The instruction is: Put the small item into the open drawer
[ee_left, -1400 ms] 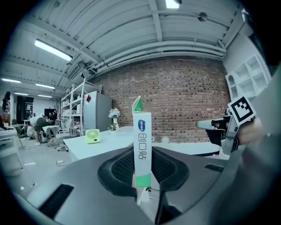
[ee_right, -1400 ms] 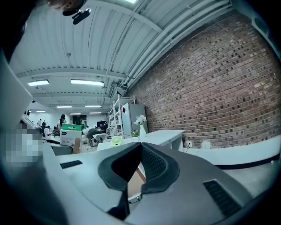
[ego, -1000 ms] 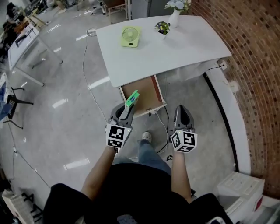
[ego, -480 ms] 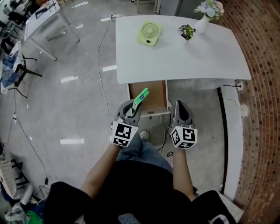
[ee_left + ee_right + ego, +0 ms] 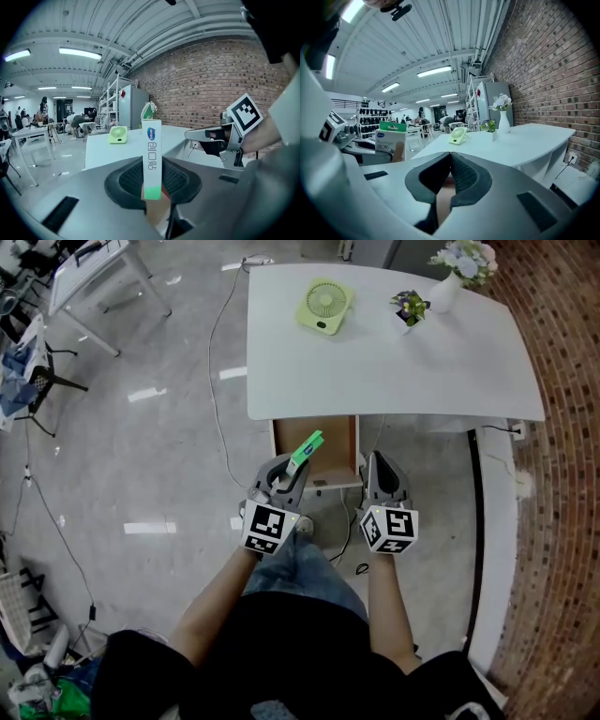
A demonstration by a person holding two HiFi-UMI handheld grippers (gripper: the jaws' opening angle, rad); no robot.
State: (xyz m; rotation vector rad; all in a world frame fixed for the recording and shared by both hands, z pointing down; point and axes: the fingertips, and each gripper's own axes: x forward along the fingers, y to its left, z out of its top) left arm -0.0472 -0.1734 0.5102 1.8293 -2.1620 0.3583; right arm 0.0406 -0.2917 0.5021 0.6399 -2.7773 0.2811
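small green-and-white cardboard box [image 5: 307, 448] pinched in the left claw [image 5: 287, 478]
the left claw grips the box's lower end, and in the head view the box shows over the open wooden drawer [image 5: 341, 452] under the white tabletop [image 5: 375, 362]. the right claw [image 5: 380, 471] is pressed together, empty, at the drawer's front edge.

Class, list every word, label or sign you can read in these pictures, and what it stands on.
"创口贴", as far as it can be made out: side of the small box in the left gripper.
Blue oval logo on that box: too small to read.
Marker cubes: black-and-white patterns, no words.
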